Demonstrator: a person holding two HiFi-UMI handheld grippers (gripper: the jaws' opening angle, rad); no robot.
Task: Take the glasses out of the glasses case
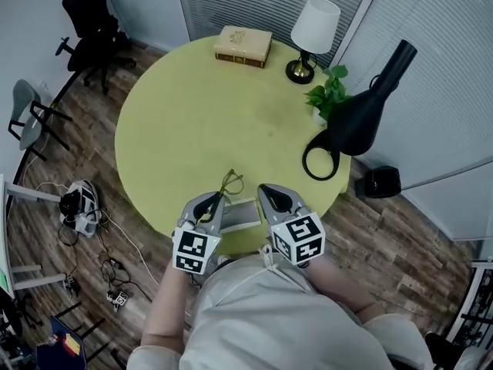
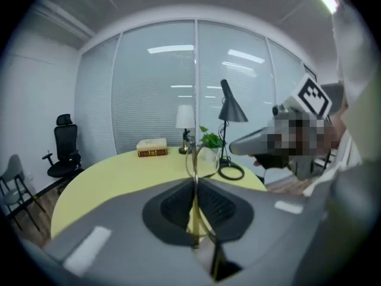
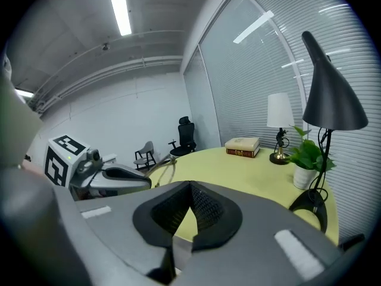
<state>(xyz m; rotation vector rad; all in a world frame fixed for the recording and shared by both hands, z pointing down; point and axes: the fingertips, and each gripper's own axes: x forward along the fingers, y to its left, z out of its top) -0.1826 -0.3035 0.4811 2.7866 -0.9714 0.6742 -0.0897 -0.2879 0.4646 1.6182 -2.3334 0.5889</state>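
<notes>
Shirt front [image 1: 262, 314]: pale, filling the bottom of the head view, right under both of my marker cubes.
Left tongs [image 1: 214, 200]: pressed together on the glasses [image 1: 229, 183]. In the left gripper view one thin arm of the frame runs straight up between my pads [image 2: 178, 204].
Right tongs [image 1: 266, 193]: tips closed on each other with nothing between them, just right of the glasses case [image 1: 241, 214].
Where the glasses lie: at and just past my left tips, clear of the case, beyond its far left corner, over the yellow-green table [image 1: 192, 122].
Look of the glasses: thin wire frame, gold-olive, with rounded lens rims. I can't tell whether the arms are folded.
Direction: lens end leads, away from me toward the table's middle. The long axis runs along my left jaws.
Glasses case: pale, lying open between the two tongs at the table's near edge.
Far side: book [image 1: 243, 45], white lamp [image 1: 312, 37], plant [image 1: 330, 91], black lamp [image 1: 362, 114].
</notes>
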